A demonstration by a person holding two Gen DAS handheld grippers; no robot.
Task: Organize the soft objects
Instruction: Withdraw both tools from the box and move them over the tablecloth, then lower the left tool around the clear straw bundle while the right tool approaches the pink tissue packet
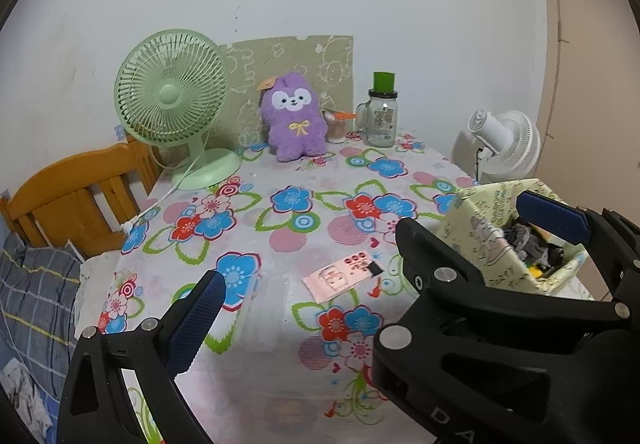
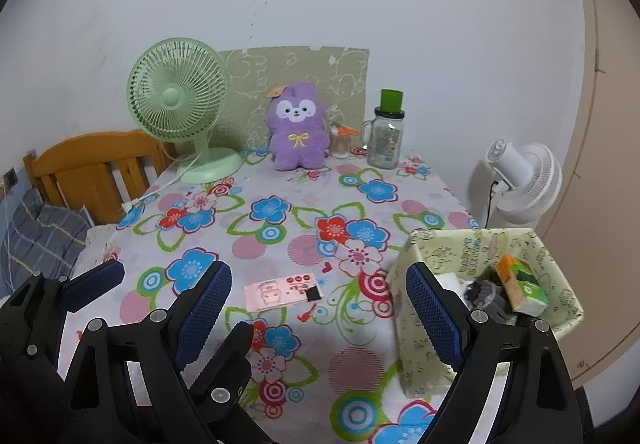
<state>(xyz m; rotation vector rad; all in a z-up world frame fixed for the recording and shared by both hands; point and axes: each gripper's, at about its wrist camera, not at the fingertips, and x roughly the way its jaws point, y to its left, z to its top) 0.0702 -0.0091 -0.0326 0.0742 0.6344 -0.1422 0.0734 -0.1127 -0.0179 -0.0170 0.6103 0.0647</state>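
Observation:
A purple plush toy [image 1: 294,116] [image 2: 298,128] sits upright at the far edge of the flowered table, against a patterned board. At the table's right stands a pale yellow fabric box [image 2: 480,242] [image 1: 480,204] holding grey socks [image 2: 484,290] and an orange-green tissue pack [image 2: 520,288]. My right gripper [image 2: 320,270] is open over the near table, its right finger beside the box's near wall. Just to its left, my left gripper [image 1: 312,276] is open too, with nothing held. Its right finger is hidden behind the right gripper in the left wrist view.
A green desk fan [image 2: 178,100] with its cord stands at the back left, and a glass jar with a green lid [image 2: 386,140] at the back right. A pink card [image 2: 280,290] lies mid-table. Off the table are a white fan [image 2: 524,184] and a wooden headboard [image 2: 96,160].

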